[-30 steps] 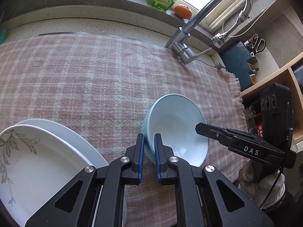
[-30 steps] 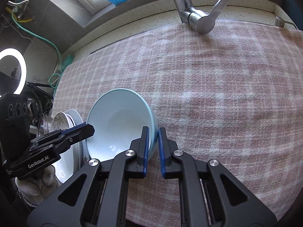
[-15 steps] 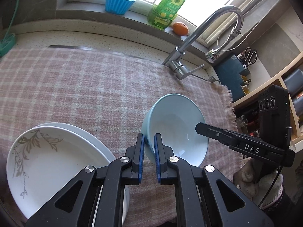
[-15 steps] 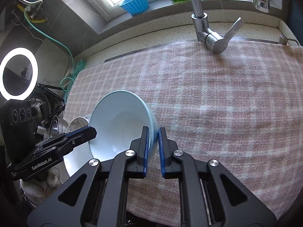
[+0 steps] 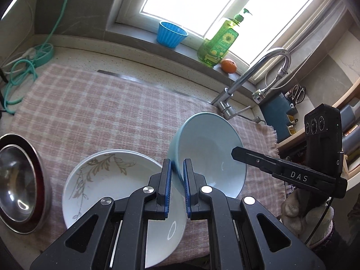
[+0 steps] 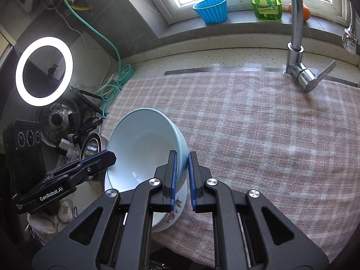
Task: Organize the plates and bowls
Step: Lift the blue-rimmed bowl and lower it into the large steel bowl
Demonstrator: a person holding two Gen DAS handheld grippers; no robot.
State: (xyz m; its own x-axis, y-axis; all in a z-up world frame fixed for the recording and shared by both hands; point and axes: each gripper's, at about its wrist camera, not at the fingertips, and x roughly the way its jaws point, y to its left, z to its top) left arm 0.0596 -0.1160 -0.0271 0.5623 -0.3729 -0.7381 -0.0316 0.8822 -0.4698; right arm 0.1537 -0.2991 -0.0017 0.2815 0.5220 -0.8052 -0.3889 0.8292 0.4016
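A pale blue bowl [image 5: 209,155] hangs in the air above the checked cloth, held by both grippers on opposite sides of its rim. My left gripper [image 5: 177,180] is shut on its left rim. My right gripper [image 6: 182,173] is shut on its right rim [image 6: 146,148]. Below the bowl lies a stack of white plates with a leaf pattern [image 5: 105,186]. In the right wrist view a white dish with a flower print [image 6: 175,211] shows under the bowl. The right gripper's body [image 5: 290,175] shows in the left wrist view.
A steel bowl [image 5: 18,189] sits at the cloth's left edge. A tap [image 5: 249,83] stands at the back right. A blue cup [image 5: 171,34], a green soap bottle [image 5: 220,42] and an orange [image 5: 228,65] are on the window sill. A ring light [image 6: 43,70] stands at left.
Both grippers have lifted the blue bowl up off the cloth and carried it left, so it now hangs over the edge of the plate stack.
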